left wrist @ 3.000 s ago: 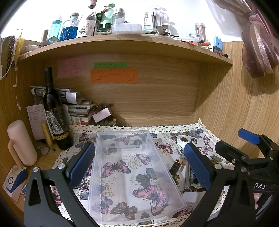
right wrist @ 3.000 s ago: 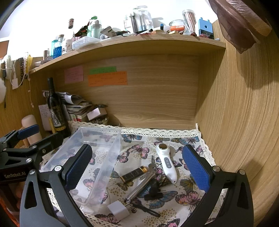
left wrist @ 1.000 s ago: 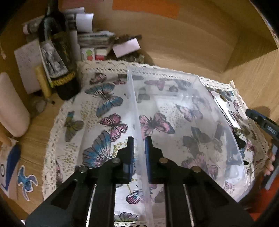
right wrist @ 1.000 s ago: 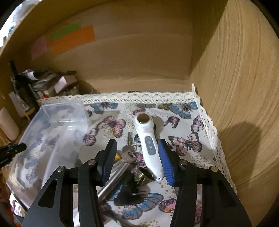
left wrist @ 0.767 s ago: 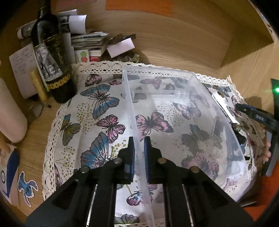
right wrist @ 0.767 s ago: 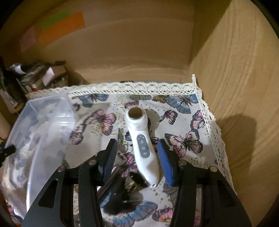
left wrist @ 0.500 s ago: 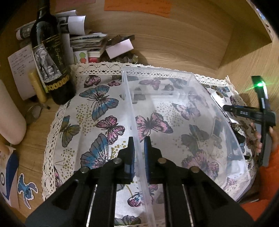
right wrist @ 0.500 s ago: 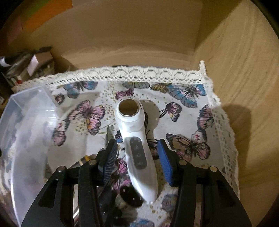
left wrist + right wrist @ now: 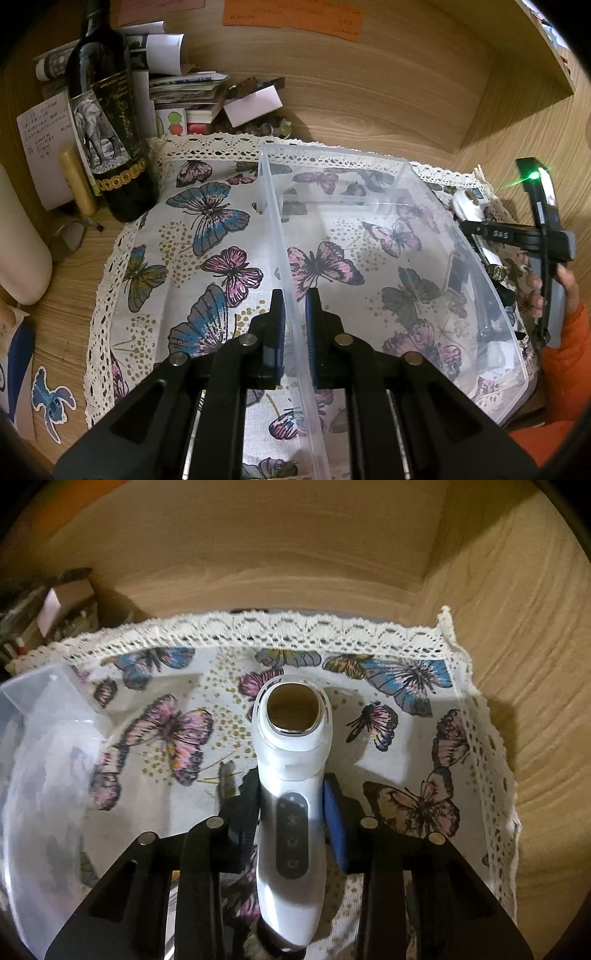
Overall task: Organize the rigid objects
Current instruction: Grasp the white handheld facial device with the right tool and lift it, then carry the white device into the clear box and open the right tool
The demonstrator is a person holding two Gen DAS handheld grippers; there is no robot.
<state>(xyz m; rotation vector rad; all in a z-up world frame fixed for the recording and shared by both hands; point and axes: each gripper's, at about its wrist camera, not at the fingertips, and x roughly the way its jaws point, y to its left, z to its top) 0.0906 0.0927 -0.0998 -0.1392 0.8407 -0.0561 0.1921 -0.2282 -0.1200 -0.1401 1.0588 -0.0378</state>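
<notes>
My left gripper [image 9: 293, 325] is shut on the left wall of a clear plastic bin [image 9: 280, 236] that stands on the butterfly cloth [image 9: 207, 229]. The bin is empty inside. My right gripper [image 9: 291, 808] is shut on a white handheld device [image 9: 291, 775] with a round metal head and a dark button panel, which lies along the fingers on the cloth. The bin's corner [image 9: 48, 709] shows at the left of the right wrist view. The right gripper also shows at the bin's right side in the left wrist view [image 9: 517, 236].
A dark wine bottle [image 9: 107, 122], stacked papers and small boxes [image 9: 192, 96] stand at the back left. A cream cylinder [image 9: 18, 251] is at far left. Several dark small items [image 9: 495, 280] lie on the cloth right of the bin. Wooden walls [image 9: 517, 664] close the back and right.
My right gripper has moved forward and down over the white device and its fingers have closed on the handle. My left gripper stays shut on the bin wall, almost still.
</notes>
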